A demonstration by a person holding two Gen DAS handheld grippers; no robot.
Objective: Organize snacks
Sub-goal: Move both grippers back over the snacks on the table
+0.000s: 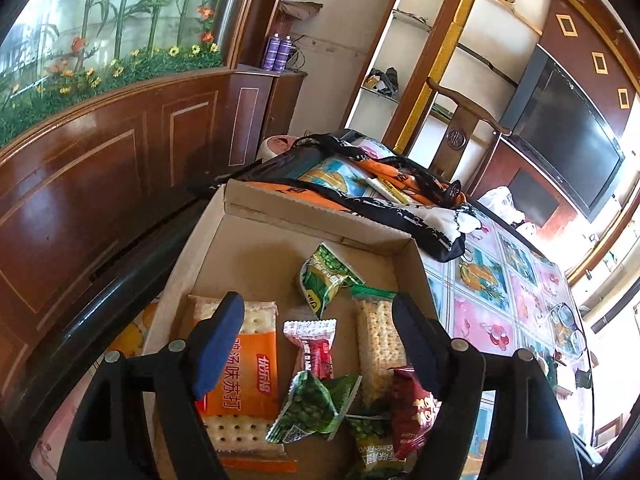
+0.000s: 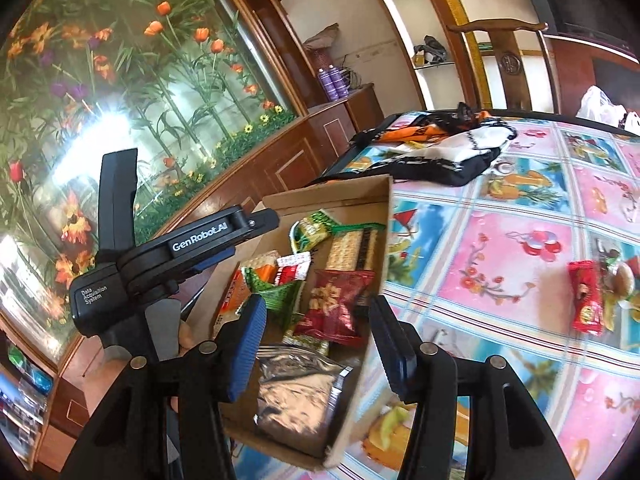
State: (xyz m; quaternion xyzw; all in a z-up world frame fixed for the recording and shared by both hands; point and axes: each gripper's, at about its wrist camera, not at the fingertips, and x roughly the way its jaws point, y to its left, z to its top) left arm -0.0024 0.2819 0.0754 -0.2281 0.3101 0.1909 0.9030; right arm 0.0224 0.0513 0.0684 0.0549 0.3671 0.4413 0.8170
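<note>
Right wrist: open right gripper (image 2: pixel 318 350) above the cardboard box (image 2: pixel 382 240) rim.

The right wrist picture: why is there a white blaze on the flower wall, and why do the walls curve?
In the right wrist view, light glares off the glossy flower mural; the fisheye lens bends the straight shelves. In the left wrist view, the window side is blown out white, and the cardboard box stays evenly lit and sharp.
</note>
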